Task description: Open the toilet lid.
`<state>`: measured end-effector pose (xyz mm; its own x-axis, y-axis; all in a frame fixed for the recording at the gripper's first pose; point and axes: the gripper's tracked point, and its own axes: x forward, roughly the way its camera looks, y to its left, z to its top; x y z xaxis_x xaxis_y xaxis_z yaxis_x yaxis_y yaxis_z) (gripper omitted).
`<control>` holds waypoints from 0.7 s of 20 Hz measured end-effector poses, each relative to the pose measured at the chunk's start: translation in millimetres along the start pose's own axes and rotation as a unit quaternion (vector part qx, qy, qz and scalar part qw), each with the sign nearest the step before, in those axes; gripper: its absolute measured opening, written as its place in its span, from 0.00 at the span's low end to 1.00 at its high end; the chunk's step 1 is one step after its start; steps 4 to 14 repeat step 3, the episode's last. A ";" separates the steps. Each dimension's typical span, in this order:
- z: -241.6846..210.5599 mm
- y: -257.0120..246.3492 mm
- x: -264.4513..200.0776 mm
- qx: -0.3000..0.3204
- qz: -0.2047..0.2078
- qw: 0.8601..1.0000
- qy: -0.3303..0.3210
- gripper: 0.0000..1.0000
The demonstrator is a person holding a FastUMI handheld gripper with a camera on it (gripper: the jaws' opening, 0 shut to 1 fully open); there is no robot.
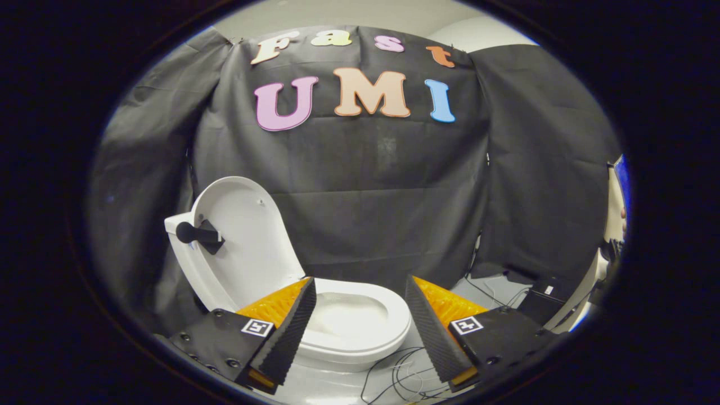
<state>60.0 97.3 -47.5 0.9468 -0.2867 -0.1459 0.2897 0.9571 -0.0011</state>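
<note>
- Your gripper [360, 292] has its fingers spread wide, holding nothing.
- The white plastic oval toilet lid [247, 236] stands upright beyond them, above the white toilet bowl [360, 320].
- No readable labels.

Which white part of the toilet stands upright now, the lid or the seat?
The lid stands upright, raised against the tank side with a black handle on it. The seat lies flat over the bowl, beyond the open gripper.
</note>
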 end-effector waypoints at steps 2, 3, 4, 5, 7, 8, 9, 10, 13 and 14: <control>-5.0 1.1 0.7 -0.003 0.001 1.000 0.007 0.98; -6.5 0.8 0.9 -0.005 0.001 1.000 0.009 0.98; -6.5 0.8 0.9 -0.005 0.001 1.000 0.009 0.98; -6.5 0.8 0.9 -0.005 0.001 1.000 0.009 0.98; -6.5 0.8 0.9 -0.005 0.001 1.000 0.009 0.98; -6.5 0.8 0.9 -0.005 0.001 1.000 0.009 0.98; -6.5 0.8 0.9 -0.005 0.001 1.000 0.009 0.98; -6.5 0.8 0.9 -0.005 0.001 1.000 0.009 0.98; -6.5 0.8 0.9 -0.005 0.001 1.000 0.009 0.98; -6.5 0.8 0.9 -0.005 0.001 1.000 0.009 0.98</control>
